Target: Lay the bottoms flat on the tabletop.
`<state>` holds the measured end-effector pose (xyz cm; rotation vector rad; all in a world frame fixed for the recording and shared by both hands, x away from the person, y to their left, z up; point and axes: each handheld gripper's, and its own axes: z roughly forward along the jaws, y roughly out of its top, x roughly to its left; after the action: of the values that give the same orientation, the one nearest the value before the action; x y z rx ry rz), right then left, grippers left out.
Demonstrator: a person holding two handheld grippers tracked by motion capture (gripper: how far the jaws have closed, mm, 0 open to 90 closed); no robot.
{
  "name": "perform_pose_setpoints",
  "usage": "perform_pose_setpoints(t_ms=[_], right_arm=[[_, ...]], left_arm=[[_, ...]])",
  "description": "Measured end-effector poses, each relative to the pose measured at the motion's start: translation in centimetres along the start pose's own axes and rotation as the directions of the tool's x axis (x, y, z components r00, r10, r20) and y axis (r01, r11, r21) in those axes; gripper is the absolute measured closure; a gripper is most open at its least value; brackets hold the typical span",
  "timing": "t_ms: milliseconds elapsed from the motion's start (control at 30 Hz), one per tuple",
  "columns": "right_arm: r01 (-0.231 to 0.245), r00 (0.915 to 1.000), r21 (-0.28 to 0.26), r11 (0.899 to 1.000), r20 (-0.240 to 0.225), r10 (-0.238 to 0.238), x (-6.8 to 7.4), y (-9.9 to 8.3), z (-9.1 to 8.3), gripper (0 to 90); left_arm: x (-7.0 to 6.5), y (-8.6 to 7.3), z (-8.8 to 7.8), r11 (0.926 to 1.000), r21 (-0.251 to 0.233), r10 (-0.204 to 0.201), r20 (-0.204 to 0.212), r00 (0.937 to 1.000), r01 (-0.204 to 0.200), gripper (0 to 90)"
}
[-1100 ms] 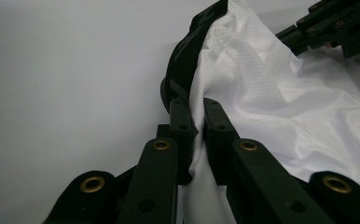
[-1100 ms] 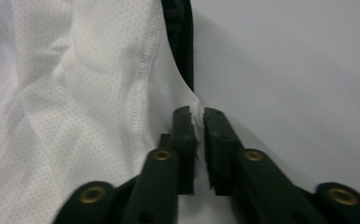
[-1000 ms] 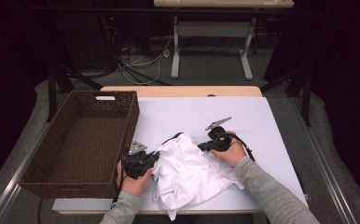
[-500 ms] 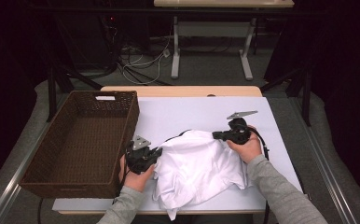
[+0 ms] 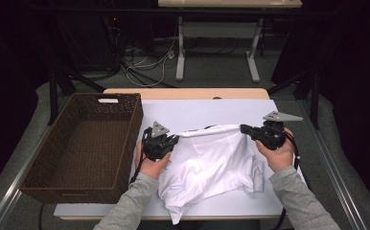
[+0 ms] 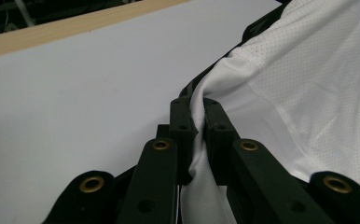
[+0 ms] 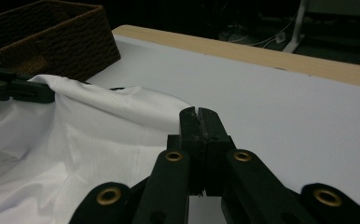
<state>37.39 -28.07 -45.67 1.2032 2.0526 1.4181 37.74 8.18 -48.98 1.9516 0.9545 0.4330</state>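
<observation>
Claws, left (image 6: 196, 126) and right (image 7: 199, 120), each apparently clenched on white shirt (image 5: 212, 163).

Both forearms reach forward, left gripper (image 5: 172, 139) and right gripper (image 5: 244, 128) apart, fingers (image 6: 183, 122) clamped together.

Person wears grey long sleeves (image 5: 130, 206) w/ ribbed cuffs, both arms. Left tool (image 5: 172, 139) & right tool (image 5: 244, 128): black bodies, each topped w/ a grey three-cornered plate. Black cable trails from each. Close up, jaws are matte black linkage bars w/ brass-ringed pivot holes & small dark screw holes.
</observation>
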Motion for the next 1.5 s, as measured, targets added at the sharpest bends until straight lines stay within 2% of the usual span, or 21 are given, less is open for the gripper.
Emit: perform_pose_setpoints(t_ms=[67,100,200,300,367,400,533,633,800,933,1000,1133,1200,1267,1367,1433,1467,1500], right_arm=[[0.015,0.9999,-0.012,1.000,0.005,-0.014,0.4,-0.2,-0.9,89.9],[0.017,0.9999,-0.015,1.000,0.001,-0.017,0.7,-0.5,-1.3,89.9],[0.034,0.9994,0.001,0.999,0.000,-0.034,1.4,-2.0,-2.1,89.9],[0.031,0.9995,0.029,0.999,-0.007,-0.030,1.8,-4.0,-2.5,89.9],[0.004,0.9997,0.028,1.000,-0.022,-0.004,2.1,-5.2,-3.0,89.9],[-0.004,0.9996,0.021,1.000,-0.029,0.005,2.4,-5.8,-3.2,89.9],[-0.022,0.9985,0.035,0.999,-0.049,0.023,3.5,-8.0,-4.1,89.9],[-0.004,0.9987,0.061,0.998,-0.050,0.007,4.4,-9.4,-4.6,89.9],[0.032,0.9978,0.120,0.992,-0.061,-0.025,5.8,-11.2,-4.8,89.8],[0.030,0.9958,0.142,0.989,-0.089,-0.018,6.9,-12.3,-4.7,89.8],[0.040,0.9958,0.157,0.987,-0.088,-0.026,7.2,-12.8,-4.6,89.8],[0.053,0.9955,0.194,0.980,-0.087,-0.037,7.3,-13.3,-4.2,89.6],[0.067,0.9954,0.200,0.978,-0.080,-0.052,7.1,-13.5,-4.2,89.5],[0.059,0.9970,0.200,0.978,-0.060,-0.048,7.2,-13.5,-4.2,89.2],[0.057,0.9970,0.200,0.978,-0.062,-0.046,7.0,-13.4,-4.4,87.0],[0.046,0.9974,0.183,0.982,-0.064,-0.035,7.0,-13.2,-4.6,82.0],[0.039,0.9974,0.172,0.984,-0.067,-0.028,7.0,-13.1,-4.7,78.6],[0.040,0.9974,0.159,0.986,-0.065,-0.030,7.0,-13.0,-4.8,76.2]], left_arm=[[-0.1,0.2,0.2,0.9999,0.002,0.011,0.019,0.9998,-0.011,84.5],[-0.1,0.1,0.2,0.9995,0.020,0.025,0.031,0.9992,-0.026,84.5],[-0.5,-0.9,0.5,0.9982,0.044,0.037,0.054,0.9979,-0.039,84.4],[-1.0,-2.2,0.4,0.9968,0.059,0.050,0.067,0.9965,-0.054,84.4],[-1.4,-3.0,0.1,0.9956,0.066,0.061,0.076,0.9953,-0.066,84.4],[-1.7,-3.4,-0.2,0.9965,0.064,0.049,0.086,0.9951,-0.054,84.4],[-2.4,-4.7,-1.3,0.9945,0.071,0.070,0.108,0.9917,-0.078,84.2],[-2.8,-5.8,-2.3,0.9950,0.071,0.060,0.130,0.9897,-0.070,83.6],[-3.6,-6.9,-3.4,0.9934,0.078,0.074,0.131,0.9886,-0.085,82.2],[-4.0,-7.8,-4.4,0.9932,0.083,0.070,0.135,0.9884,-0.082,81.0],[-4.1,-8.1,-4.8,0.9929,0.091,0.063,0.143,0.9876,-0.077,79.1],[-4.1,-8.7,-5.5,0.9963,0.079,0.021,0.170,0.9852,-0.035,72.3],[-4.0,-9.0,-5.9,0.9972,0.074,-0.004,0.169,0.9856,-0.008,67.1],[-3.9,-9.1,-6.2,0.9974,0.072,-0.020,0.164,0.9862,0.008,62.6],[-3.6,-9.2,-6.6,0.9972,0.057,-0.057,0.161,0.9853,0.049,56.8],[-3.4,-9.1,-6.9,0.9959,0.042,-0.086,0.154,0.9843,0.080,54.1],[-3.3,-9.1,-7.1,0.9963,0.036,-0.082,0.146,0.9859,0.078,52.7],[-3.2,-9.0,-7.3,0.9940,0.025,-0.109,0.141,0.9840,0.106,51.2]])
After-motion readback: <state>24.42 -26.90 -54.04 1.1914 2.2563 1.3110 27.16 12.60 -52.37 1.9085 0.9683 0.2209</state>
